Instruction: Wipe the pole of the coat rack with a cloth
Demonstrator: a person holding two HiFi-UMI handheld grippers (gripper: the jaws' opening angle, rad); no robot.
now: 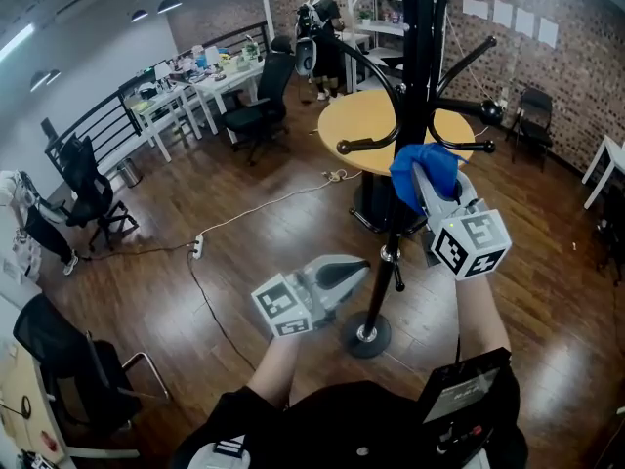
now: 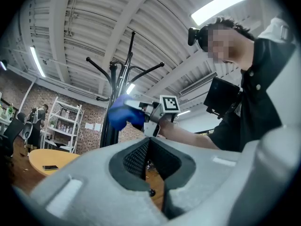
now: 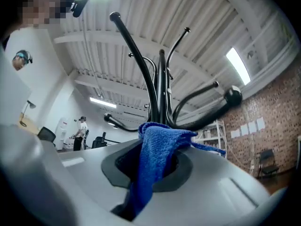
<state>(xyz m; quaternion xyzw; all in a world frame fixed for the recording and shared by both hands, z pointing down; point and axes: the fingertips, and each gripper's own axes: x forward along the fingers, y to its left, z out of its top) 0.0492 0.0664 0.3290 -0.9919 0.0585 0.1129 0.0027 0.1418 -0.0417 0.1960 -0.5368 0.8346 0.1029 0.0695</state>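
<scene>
Against the pole (image 1: 418, 66), seemingly — cloth (image 1: 427, 167) in right claw (image 1: 422, 182); table (image 1: 354, 120) behind.

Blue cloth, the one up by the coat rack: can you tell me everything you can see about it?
The blue cloth looks soft and fuzzy, like a towelling rag. It is bunched and folded, pinched between the closed jaws of the right gripper. Its top sticks out past the jaw tips and a tail hangs down between them. It sits up against the coat rack's black pole, just below the curved hooks, and looks pressed to it. Nothing else touches it.
</scene>
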